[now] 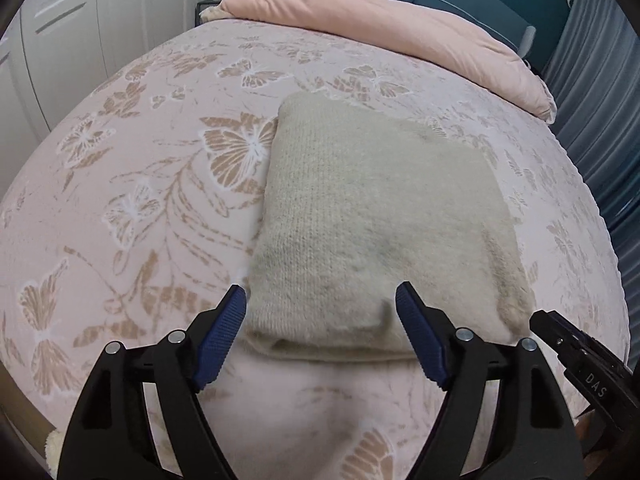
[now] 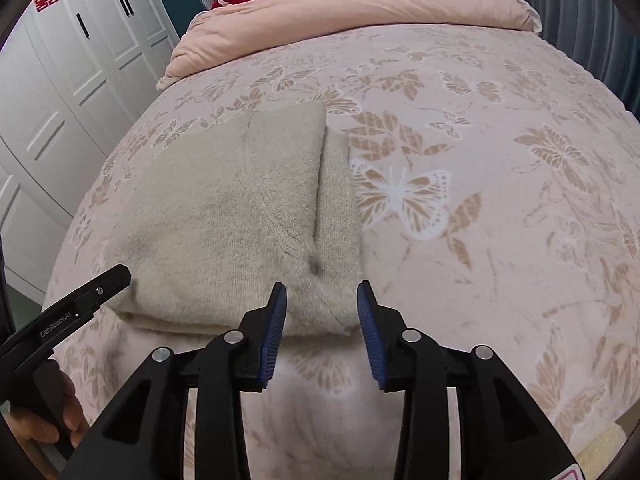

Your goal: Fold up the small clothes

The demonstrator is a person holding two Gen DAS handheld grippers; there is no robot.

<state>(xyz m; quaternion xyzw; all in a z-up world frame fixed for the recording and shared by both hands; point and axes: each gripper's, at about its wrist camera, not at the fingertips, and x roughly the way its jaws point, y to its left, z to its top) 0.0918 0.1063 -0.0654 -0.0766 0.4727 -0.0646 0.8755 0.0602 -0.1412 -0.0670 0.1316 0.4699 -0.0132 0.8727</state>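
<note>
**Folded sweater on the bed, both grippers spread at its near edge**

A cream, fuzzy knit sweater (image 1: 372, 216), folded into a thick rectangle, lies flat on the pink bedspread with tan and white butterflies (image 1: 140, 208). Its near folded edge faces both cameras.

The left gripper (image 1: 320, 300) stands wide open and holds nothing; its blue ribbed pads (image 1: 222, 338) straddle the sweater's near-left corner. Whether the pads touch the knit cannot be told. The right gripper (image 2: 321, 294) is also open, less widely, empty, its pads flanking the sweater's near-right corner, where a folded-over flap ends in a straight edge.

Bare bedspread stretches broadly to both sides of the sweater and beyond its far edge. Well beyond it, a plain pink quilt (image 2: 360, 8) is bunched. White panelled wardrobe doors (image 2: 60, 80) stand off the bed's left side.
</note>
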